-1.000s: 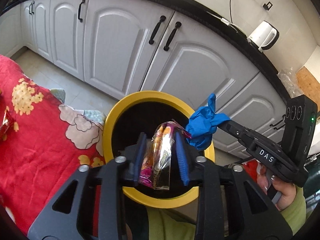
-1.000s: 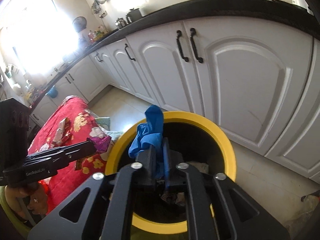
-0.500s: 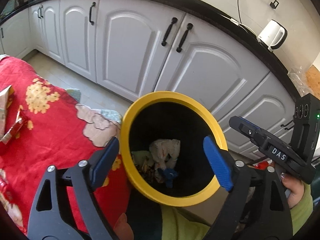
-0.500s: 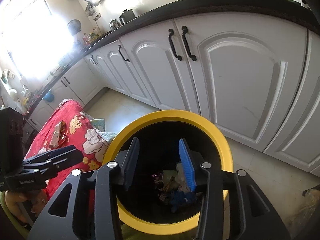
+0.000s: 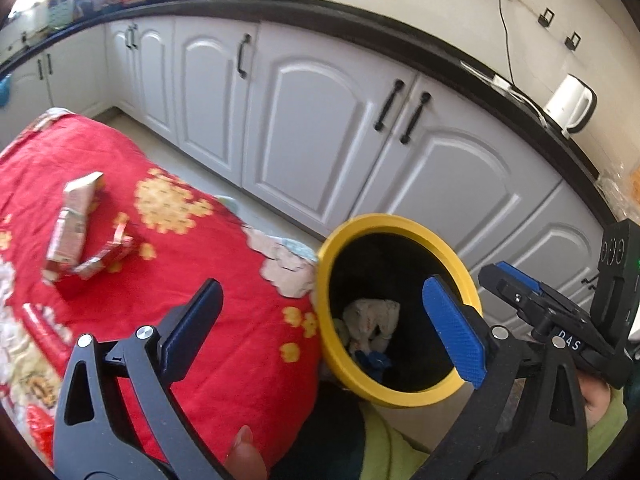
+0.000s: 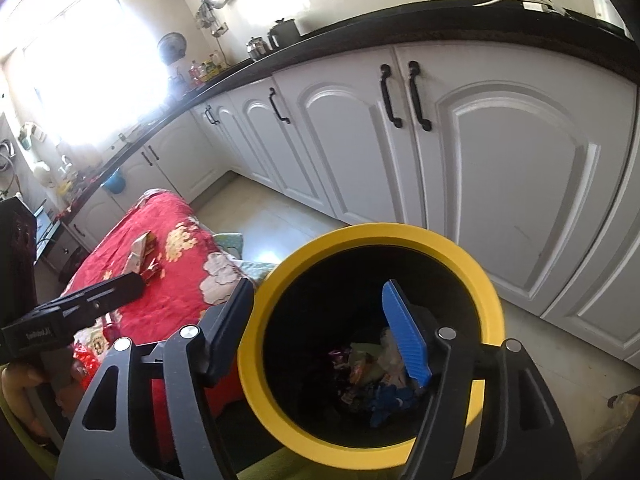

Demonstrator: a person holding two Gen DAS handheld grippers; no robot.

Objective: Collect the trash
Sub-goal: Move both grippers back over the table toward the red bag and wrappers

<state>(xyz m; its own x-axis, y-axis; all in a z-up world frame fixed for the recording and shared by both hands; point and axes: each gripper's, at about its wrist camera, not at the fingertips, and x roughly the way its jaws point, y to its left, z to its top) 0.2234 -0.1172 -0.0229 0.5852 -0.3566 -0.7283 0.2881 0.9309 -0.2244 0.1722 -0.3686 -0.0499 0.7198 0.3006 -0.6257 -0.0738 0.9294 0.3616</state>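
Observation:
The black bin with a yellow rim (image 5: 400, 226) (image 6: 372, 232) stands beside the red flowered cloth (image 5: 180, 280). Inside it lie a blue glove (image 5: 374, 360) (image 6: 386, 398), a white crumpled wad (image 5: 372, 316) and shiny wrappers (image 6: 356, 364). My left gripper (image 5: 322, 284) hovers over the bin's left rim and the cloth edge, its jaws opening wide with nothing between them. My right gripper (image 6: 318, 286) hangs above the bin mouth, jaws opening, also empty. A flattened carton (image 5: 74, 216) (image 6: 140, 254) and a crumpled wrapper (image 5: 108, 256) lie on the cloth.
White cabinets with black handles (image 5: 400, 120) run behind the bin under a dark counter. A white kettle (image 5: 570, 104) stands on it. More wrappers lie at the cloth's near left edge (image 5: 40, 336). Tiled floor (image 6: 260, 216) shows between cloth and cabinets.
A second ago the left gripper was shut on a shiny wrapper and the right on the blue glove, both over the bin. Both opened, the items dropped in, and the left view swung left.

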